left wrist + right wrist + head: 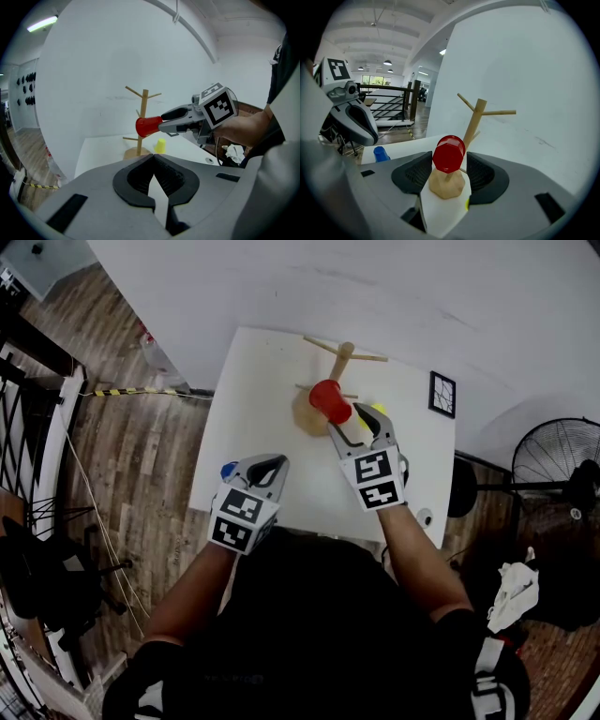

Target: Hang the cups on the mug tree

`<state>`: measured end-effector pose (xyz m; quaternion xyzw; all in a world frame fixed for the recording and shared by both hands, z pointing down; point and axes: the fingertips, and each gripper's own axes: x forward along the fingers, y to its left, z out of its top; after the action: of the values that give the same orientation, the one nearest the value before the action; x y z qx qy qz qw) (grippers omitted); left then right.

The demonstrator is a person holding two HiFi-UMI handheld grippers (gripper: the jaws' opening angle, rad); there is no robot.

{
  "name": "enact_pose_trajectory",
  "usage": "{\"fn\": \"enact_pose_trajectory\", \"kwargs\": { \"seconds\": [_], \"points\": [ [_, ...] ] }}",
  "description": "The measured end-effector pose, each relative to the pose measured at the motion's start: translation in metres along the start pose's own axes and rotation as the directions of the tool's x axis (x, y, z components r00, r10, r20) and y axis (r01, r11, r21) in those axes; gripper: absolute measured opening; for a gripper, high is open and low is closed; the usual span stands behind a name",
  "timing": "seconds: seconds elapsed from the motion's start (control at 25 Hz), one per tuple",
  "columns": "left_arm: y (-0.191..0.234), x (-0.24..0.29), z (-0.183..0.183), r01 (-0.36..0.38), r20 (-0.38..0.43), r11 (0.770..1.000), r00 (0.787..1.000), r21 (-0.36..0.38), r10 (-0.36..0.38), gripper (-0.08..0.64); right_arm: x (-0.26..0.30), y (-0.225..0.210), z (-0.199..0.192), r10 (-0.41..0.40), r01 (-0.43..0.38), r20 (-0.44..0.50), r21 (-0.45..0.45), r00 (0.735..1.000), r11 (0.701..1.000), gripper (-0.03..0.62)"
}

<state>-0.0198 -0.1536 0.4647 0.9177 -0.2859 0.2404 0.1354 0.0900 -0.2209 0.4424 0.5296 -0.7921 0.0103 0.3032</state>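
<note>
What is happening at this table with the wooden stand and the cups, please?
A person is hanging cups on a wooden mug tree using two handheld grippers. The right gripper is shut on a red cup and holds it close to the tree's lower pegs. The left gripper is shut and empty, over the near edge of the white table. A yellow cup by the tree's base and a blue cup wait on the table.

Bright, even light; strong fisheye bend.
A fluorescent ceiling strip glows upper left in the left gripper view; corners go black, the white wall looks washed, the red plastic cup sharp.
</note>
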Motion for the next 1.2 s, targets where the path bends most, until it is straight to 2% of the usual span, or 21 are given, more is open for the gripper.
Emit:
{"fn": "enact_pose_trajectory", "kwargs": {
  "seconds": [0.32, 0.48, 0.56, 0.64, 0.72, 0.84, 1.2],
  "points": [
    [-0.002, 0.003, -0.002, 0.009, -0.007, 1.000, 1.000, 0.001, -0.009, 0.014, -0.006, 0.007, -0.009, 0.025, -0.025, -0.006, 0.017, 1.000, 1.000, 0.213],
    [-0.005, 0.005, -0.004, 0.014, -0.014, 1.000, 1.000, 0.008, -0.014, 0.014, -0.014, 0.013, -0.007, 0.052, -0.053, 0.025, 0.038, 0.998, 0.998, 0.209],
    [-0.006, 0.007, -0.003, 0.015, -0.017, 1.000, 1.000, 0.012, -0.015, 0.014, -0.020, 0.017, -0.006, 0.089, -0.093, 0.057, 0.070, 0.994, 0.993, 0.167],
    [-0.009, 0.009, -0.001, 0.017, -0.017, 1.000, 1.000, 0.017, -0.017, 0.014, -0.026, 0.021, -0.006, 0.134, -0.145, 0.093, 0.123, 0.987, 0.982, 0.067],
    [-0.013, 0.013, -0.001, 0.022, -0.019, 1.000, 1.000, 0.020, -0.022, 0.014, -0.033, 0.022, -0.012, 0.157, -0.177, 0.119, 0.181, 0.980, 0.967, 0.016],
    [-0.018, 0.016, -0.001, 0.029, -0.024, 0.999, 0.999, 0.023, -0.028, 0.014, -0.042, 0.021, -0.025, 0.161, -0.187, 0.128, 0.231, 0.979, 0.955, 0.006],
    [-0.026, 0.029, -0.001, 0.029, -0.041, 0.999, 0.999, 0.039, -0.028, 0.014, -0.067, 0.018, -0.069, 0.164, -0.185, 0.092, 0.305, 0.982, 0.934, 0.006]
  ]
}}
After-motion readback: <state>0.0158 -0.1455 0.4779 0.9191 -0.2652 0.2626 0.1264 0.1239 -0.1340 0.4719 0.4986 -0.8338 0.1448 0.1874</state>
